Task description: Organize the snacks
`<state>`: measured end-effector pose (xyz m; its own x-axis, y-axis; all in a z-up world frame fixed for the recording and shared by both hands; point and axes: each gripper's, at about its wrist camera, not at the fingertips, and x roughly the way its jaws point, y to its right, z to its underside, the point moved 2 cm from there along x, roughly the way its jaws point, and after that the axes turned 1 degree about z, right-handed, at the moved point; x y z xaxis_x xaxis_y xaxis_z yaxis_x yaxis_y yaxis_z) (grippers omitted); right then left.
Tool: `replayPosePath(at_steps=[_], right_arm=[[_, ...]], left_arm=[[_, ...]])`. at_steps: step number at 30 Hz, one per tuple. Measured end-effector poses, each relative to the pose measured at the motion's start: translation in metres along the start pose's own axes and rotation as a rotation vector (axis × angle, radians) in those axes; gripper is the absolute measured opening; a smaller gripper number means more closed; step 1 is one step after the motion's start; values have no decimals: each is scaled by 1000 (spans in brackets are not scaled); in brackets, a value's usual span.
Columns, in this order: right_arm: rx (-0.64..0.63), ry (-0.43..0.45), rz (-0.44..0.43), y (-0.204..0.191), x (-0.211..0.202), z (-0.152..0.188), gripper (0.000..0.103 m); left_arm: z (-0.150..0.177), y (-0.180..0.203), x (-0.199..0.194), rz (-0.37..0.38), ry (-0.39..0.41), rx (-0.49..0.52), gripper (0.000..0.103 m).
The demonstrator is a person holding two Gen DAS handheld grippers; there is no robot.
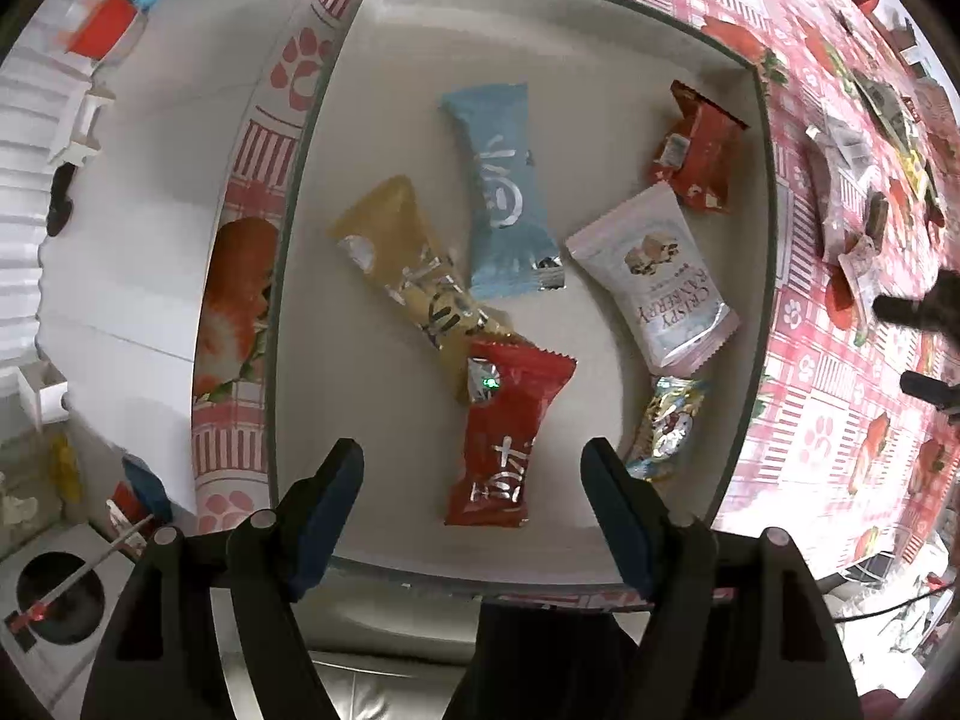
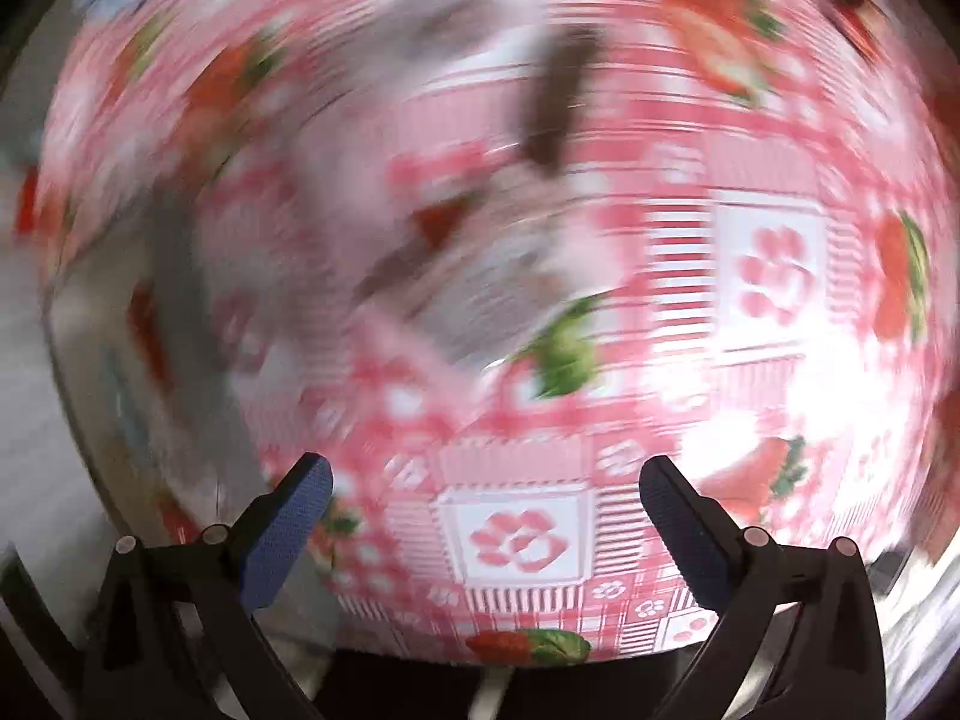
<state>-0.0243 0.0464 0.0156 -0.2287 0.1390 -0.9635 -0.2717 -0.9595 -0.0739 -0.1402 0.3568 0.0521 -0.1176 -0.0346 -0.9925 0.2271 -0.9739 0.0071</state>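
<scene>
1. Six wrapped snacks lie in the shallow white tray (image 1: 336,192) in the left wrist view; from left to right: yellow packet (image 1: 396,252), blue bar (image 1: 504,198), red bar (image 1: 510,438), foil candy (image 1: 666,420), white cranberry pouch (image 1: 654,276), small red pack (image 1: 696,150).
2. The left gripper (image 1: 474,516) hangs over the tray's lower edge, jaws apart and empty; the red bar lies just ahead between them, long axis running up the frame.
3. Loose wrappers (image 1: 852,180) remain on the strawberry tablecloth (image 1: 828,360) at the right.
4. The right gripper (image 2: 486,534) is wide apart and empty; its view is blurred, with a brown bar (image 2: 558,102) at upper centre, so this hand seems nearer the leftovers.
</scene>
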Motion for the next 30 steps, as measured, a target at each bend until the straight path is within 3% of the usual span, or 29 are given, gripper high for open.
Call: replayPosePath(at_steps=[7,12,18,26,30], right_arm=[[255,64,-45,33,-5,-29,103],[235,76,-8,20,2,-58,103],[232,70,11,18,21,-55,103],[211,62,22,58,26,-48,103],[129,70,49,66,23,-50,103]], left_arm=[[2,-1,3,-17,-12,2,78],[5,2,-1,-23,-13,7,78],[-1,21,-16,4,8,37,79],[-18,82,-47,66,84,164,79],[-31,119,-57,106,98,210,79]])
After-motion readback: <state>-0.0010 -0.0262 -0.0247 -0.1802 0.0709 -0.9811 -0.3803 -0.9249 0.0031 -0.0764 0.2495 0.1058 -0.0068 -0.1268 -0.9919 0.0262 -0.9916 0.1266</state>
